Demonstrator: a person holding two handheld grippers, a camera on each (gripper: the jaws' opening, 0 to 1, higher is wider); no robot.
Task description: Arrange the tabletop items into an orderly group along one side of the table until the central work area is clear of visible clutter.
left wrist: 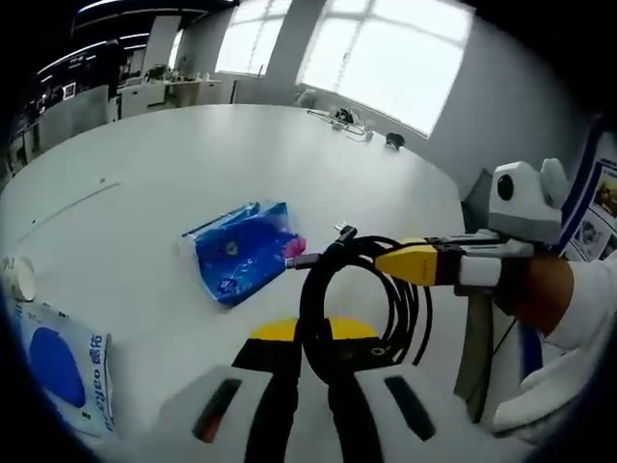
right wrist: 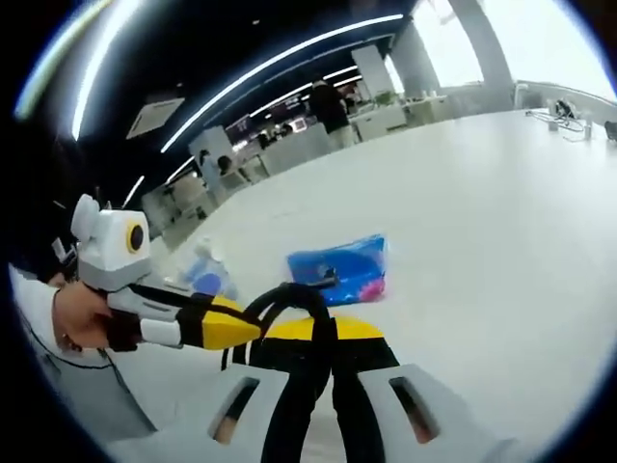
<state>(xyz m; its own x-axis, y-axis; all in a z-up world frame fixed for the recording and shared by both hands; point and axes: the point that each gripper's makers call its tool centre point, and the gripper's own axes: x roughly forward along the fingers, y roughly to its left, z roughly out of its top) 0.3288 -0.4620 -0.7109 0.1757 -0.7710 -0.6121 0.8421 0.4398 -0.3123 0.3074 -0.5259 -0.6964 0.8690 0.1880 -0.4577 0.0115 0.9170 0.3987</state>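
Left tool (left wrist: 310,386) clenched on a coiled black cable (left wrist: 359,299), jaws nearly together around the loop's lower strands. Right tool (right wrist: 323,381) likewise clamped on the same coil (right wrist: 289,301), entering the left gripper view from the right. Coil held upright above the white desk (left wrist: 241,164), plug ends pointing toward a blue packet (left wrist: 241,251) lying flat just beyond. Another blue-printed pack (left wrist: 63,371) sits near the desk edge.

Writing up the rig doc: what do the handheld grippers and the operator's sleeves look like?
Both match: the right gripper and the left gripper have yellow tips, black jaws and a white-grey body. Seen from its own camera, each has black jaws on a white base with dark slots and a yellow patch. White sleeve.
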